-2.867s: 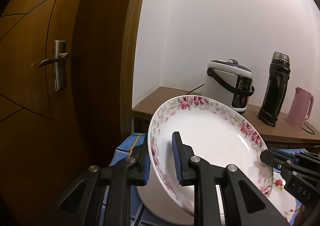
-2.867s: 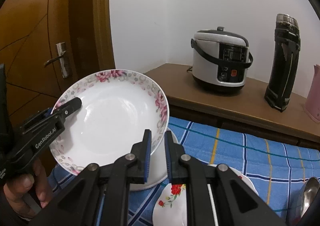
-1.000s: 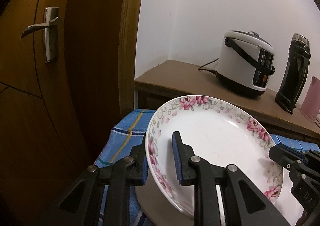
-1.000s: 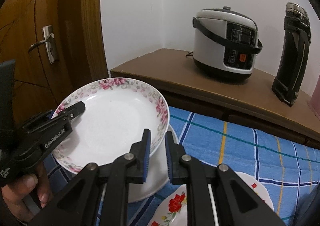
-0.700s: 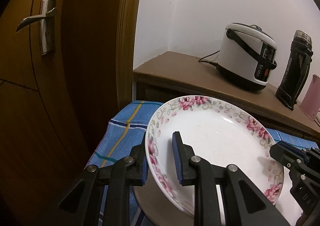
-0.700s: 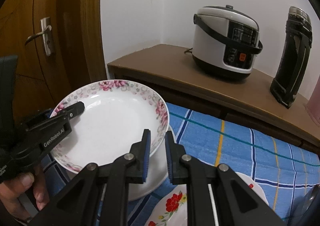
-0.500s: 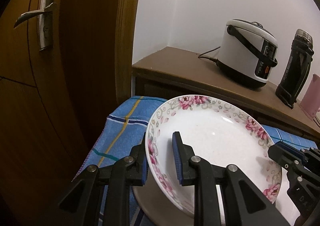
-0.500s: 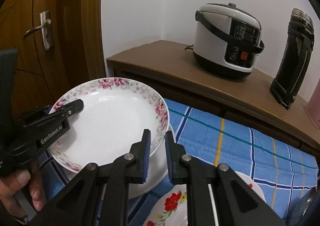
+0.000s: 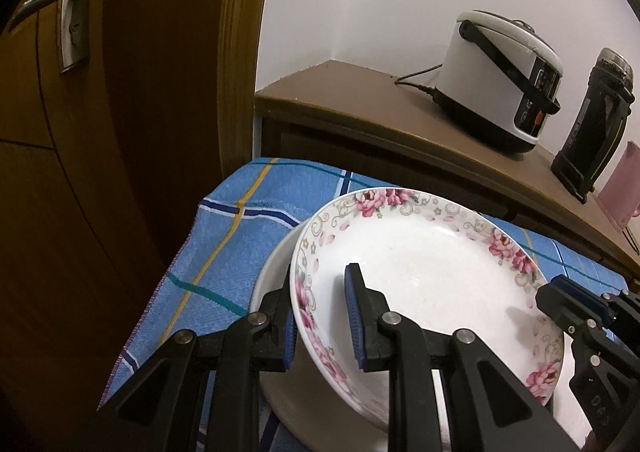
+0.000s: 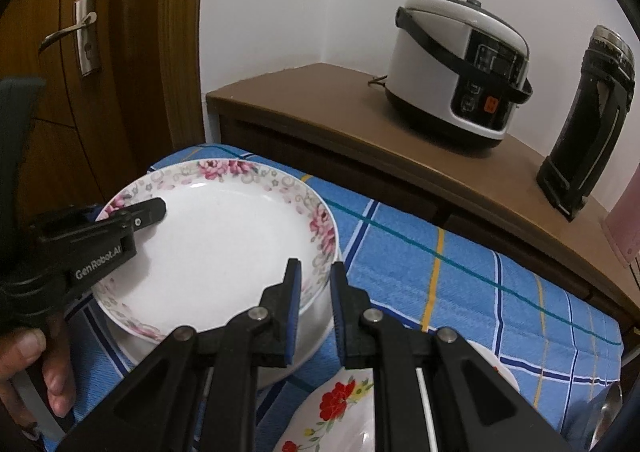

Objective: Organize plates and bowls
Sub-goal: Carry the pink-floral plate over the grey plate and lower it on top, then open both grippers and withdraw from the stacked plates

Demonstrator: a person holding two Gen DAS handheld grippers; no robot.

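Observation:
A white plate with a pink flower rim [image 9: 424, 276] [image 10: 216, 244] is held at two sides. My left gripper [image 9: 320, 316] is shut on its left rim, one pad above and one under. My right gripper [image 10: 314, 292] is shut on the opposite rim and shows as a black tip [image 9: 560, 300] in the left wrist view. The left gripper's finger [image 10: 152, 210] lies on the plate in the right wrist view. Directly beneath is a plain white dish [image 9: 272, 272] [image 10: 316, 320] on the blue checked cloth [image 9: 240, 244]. Whether the two touch I cannot tell.
A red-flowered plate [image 10: 332, 404] lies near the right gripper on the cloth. Behind the table a brown sideboard [image 10: 360, 124] carries a rice cooker [image 10: 460, 68], a black flask [image 10: 588, 120] and a pink kettle [image 9: 620, 188]. A wooden door [image 9: 80, 92] stands left. A hand [image 10: 32, 364] grips the left tool.
Both grippers have tipped downward with the flowered plate, which now lies flatter and lower over the plain white dish. More of the blue cloth shows.

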